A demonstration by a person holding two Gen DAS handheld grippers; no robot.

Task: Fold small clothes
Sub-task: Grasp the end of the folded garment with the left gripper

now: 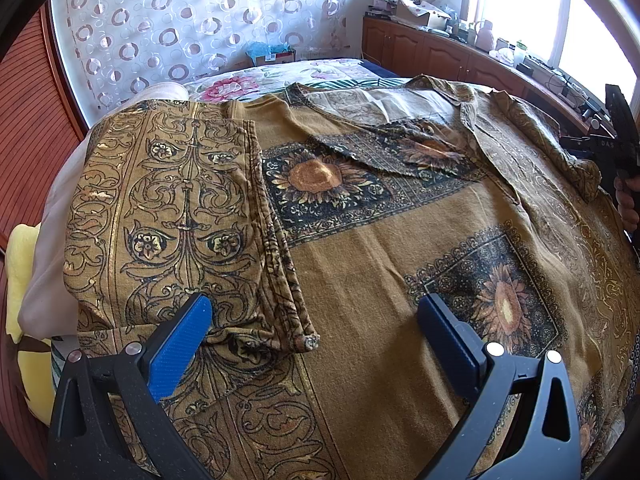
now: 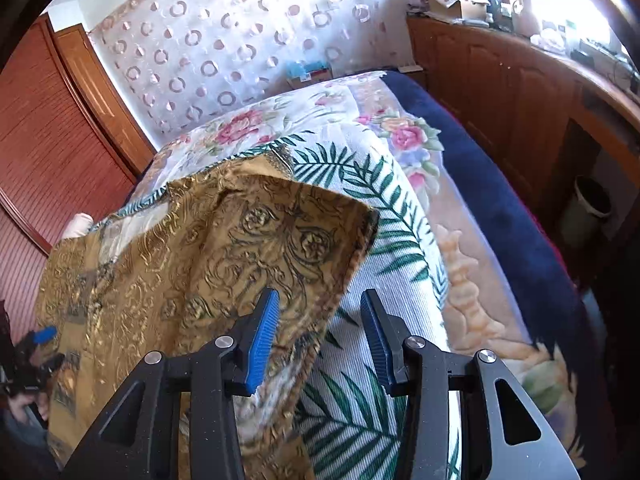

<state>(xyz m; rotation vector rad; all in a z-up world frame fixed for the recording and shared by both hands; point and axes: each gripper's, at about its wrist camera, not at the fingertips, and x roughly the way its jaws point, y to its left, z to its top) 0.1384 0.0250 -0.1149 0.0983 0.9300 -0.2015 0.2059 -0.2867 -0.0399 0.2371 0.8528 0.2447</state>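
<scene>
Ahead of my left claw (image 1: 316,344), gaping empty, lay the shirt's folded sleeve (image 1: 180,216); my right claw (image 2: 320,340) stood part-open, gripping nothing, beside the other sleeve (image 2: 256,248), ready to fold.

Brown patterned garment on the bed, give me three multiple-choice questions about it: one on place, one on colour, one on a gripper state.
1. Where does the folded-over flap lie in the left wrist view?
A. left side
B. right side
C. on the cabinet

2. What colour are the gripper pads?
A. red
B. blue
C. green

3. How is the left gripper?
A. shut on cloth
B. out of view
C. open, empty

Answers: 1 A, the flap covers the brown garment's left part; 2 B, both pads show blue; 3 C, its jaws stand apart above the cloth.
</scene>
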